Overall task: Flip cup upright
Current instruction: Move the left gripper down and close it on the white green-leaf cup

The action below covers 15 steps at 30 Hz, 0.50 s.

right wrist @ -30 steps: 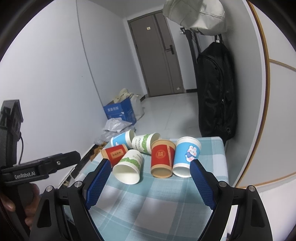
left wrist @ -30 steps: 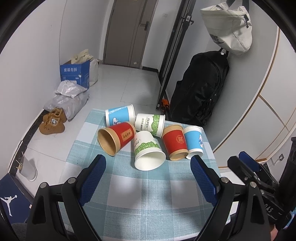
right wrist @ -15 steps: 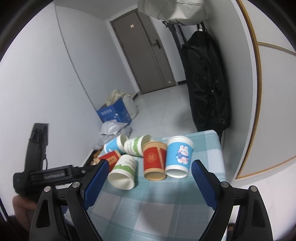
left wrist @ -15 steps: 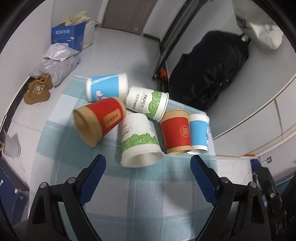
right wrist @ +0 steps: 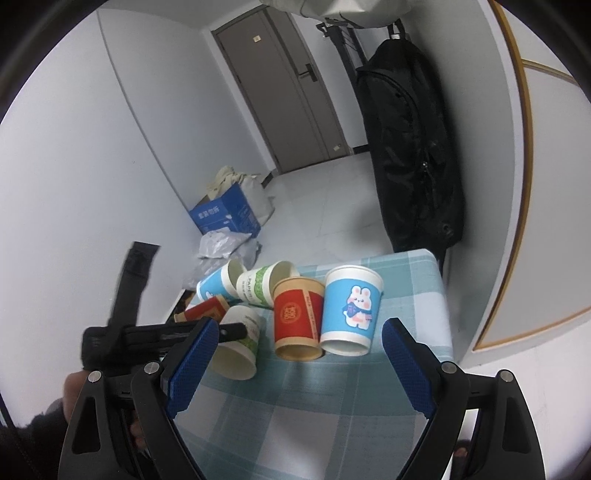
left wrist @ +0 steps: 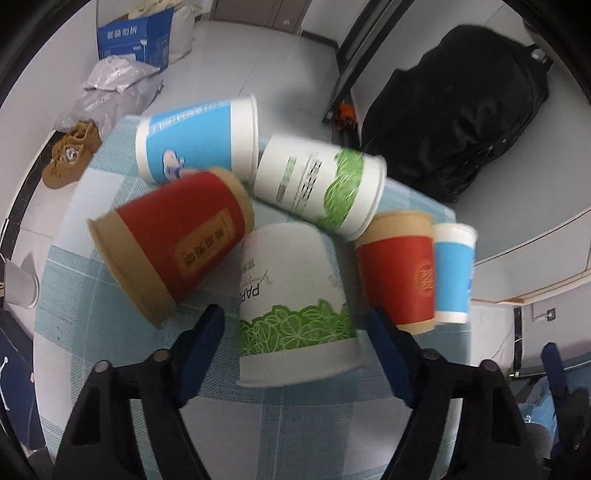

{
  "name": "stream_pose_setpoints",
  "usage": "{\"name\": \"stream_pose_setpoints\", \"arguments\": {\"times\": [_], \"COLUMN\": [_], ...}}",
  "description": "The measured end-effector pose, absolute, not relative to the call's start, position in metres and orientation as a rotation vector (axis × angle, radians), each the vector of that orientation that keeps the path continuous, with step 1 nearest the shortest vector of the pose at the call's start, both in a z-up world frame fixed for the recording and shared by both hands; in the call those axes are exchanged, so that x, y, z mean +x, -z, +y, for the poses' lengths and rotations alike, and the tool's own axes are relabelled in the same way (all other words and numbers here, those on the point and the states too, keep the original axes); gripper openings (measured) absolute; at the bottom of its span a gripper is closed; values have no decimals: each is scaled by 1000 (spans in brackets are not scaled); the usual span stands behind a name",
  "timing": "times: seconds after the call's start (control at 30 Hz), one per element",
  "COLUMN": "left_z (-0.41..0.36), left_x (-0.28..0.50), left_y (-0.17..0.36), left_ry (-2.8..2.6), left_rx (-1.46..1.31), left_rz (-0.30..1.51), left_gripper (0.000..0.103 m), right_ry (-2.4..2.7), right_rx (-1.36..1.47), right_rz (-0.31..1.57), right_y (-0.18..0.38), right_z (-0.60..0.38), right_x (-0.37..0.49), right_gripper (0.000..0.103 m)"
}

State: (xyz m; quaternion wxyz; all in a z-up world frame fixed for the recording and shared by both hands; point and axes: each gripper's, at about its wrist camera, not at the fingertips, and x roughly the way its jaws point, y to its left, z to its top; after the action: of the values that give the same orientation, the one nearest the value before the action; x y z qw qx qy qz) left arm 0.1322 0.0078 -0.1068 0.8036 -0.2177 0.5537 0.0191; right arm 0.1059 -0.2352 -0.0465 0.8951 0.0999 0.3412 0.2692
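Observation:
Several paper cups lie on their sides on a checked tablecloth (left wrist: 295, 435). A white cup with green leaves (left wrist: 295, 306) lies with its mouth toward me, between the open fingers of my left gripper (left wrist: 295, 332), which do not touch it. Around it lie a red cup (left wrist: 177, 243), a blue cup (left wrist: 199, 136), a second white and green cup (left wrist: 321, 184), another red cup (left wrist: 399, 269) and a blue rabbit cup (left wrist: 452, 273). My right gripper (right wrist: 295, 354) is open and empty, short of the red cup (right wrist: 295, 317) and rabbit cup (right wrist: 351, 310). The left gripper's body (right wrist: 155, 332) shows there over the white cup (right wrist: 240, 343).
A black bag (left wrist: 454, 122) hangs beyond the table's far right corner. A blue box (left wrist: 133, 33), grey plastic bags (left wrist: 114, 85) and brown shoes (left wrist: 74, 151) lie on the floor to the far left. A door (right wrist: 284, 92) stands at the back.
My left gripper has moved forward and down, so the white and green cup now sits between its fingers. My right gripper has shifted little.

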Motion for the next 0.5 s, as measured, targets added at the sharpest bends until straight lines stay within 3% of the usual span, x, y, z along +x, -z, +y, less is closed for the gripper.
{"name": "stream_pose_setpoints", "arguments": {"times": [0.07, 0.5], "left_z": [10, -1], "left_x": [132, 110], "left_y": [110, 74], "left_ry": [-26, 44], "left_rx": [-490, -502], "left_rz": [1203, 1155], "left_gripper": [62, 60], "right_ry": [-563, -512], "right_rx": [206, 197], "right_rz": [713, 758], "right_y": [47, 53], "right_z": [-233, -232], "right_x": [108, 106], "right_gripper": [91, 91]}}
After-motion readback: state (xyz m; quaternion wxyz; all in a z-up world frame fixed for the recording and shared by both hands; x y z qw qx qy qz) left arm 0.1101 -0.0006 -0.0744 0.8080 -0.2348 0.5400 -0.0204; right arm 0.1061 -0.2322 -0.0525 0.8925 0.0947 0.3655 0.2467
